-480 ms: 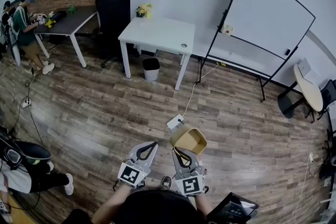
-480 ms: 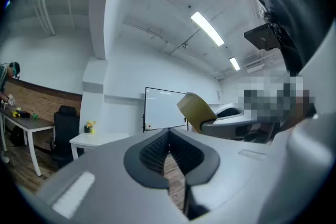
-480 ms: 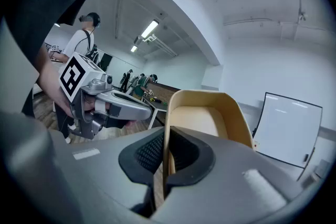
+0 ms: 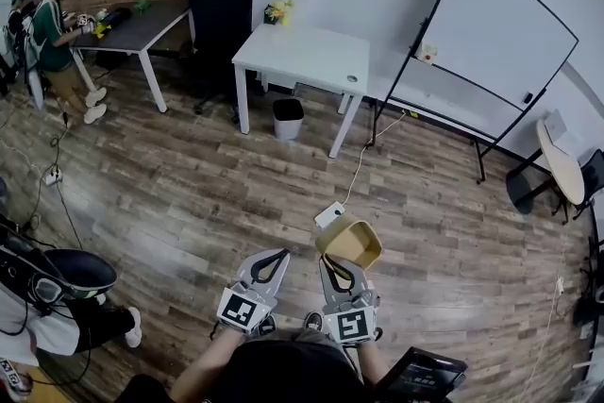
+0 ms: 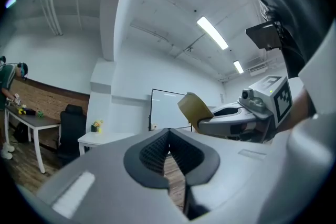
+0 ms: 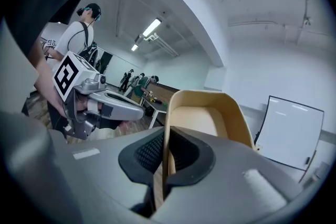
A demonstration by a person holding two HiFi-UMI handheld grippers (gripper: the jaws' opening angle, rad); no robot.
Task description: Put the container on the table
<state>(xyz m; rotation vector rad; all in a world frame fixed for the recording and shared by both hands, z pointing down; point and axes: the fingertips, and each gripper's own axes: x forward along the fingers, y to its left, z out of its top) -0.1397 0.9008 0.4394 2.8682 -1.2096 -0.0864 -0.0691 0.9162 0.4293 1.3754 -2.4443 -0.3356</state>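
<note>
The right gripper (image 4: 336, 267) clamped a wall of the tan plastic container (image 4: 351, 241), presumably to carry it (left gripper (image 4: 276, 261) closed, empty)

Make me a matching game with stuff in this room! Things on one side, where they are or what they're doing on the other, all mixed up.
Things:
1 container
2 left gripper
3 bin
4 flowers

Places or states:
a shut, holding nothing
b on the floor by the white table
c on the white table
d pinched in the right gripper

Pairs: 1-d, 2-a, 3-b, 4-c
</note>
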